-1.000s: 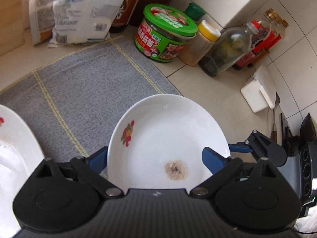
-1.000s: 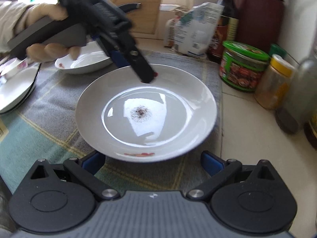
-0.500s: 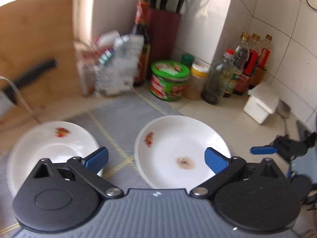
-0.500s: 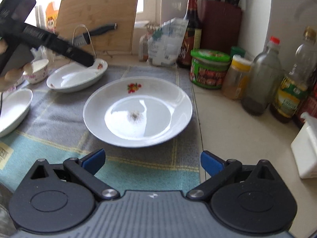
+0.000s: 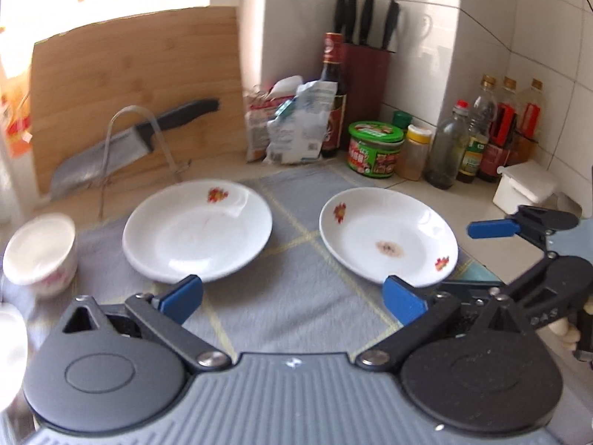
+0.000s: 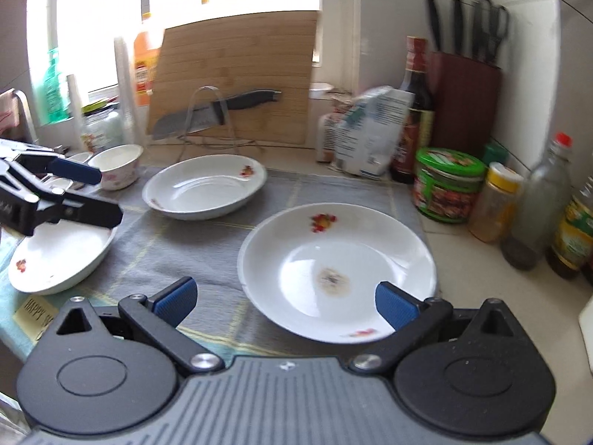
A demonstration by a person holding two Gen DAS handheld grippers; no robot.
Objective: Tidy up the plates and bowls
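Left wrist view: left gripper (image 5: 292, 298) open, empty, above grey mat (image 5: 296, 296); stained plate (image 5: 388, 236) at right, clean plate (image 5: 197, 230) at left, small bowl (image 5: 40, 254) far left

Right wrist view: right gripper (image 6: 285, 302) open, empty, near stained plate (image 6: 337, 270); third plate (image 6: 61, 256) at left. Looks between picks, nothing stacked; next needs closing on a plate rim

Black linkage arms, blue pads (image 5: 181, 298) and silver pivot screws on the left gripper (image 5: 292, 298); same build on the right gripper (image 6: 285, 302), ribbed grey housing behind, small white logo mark
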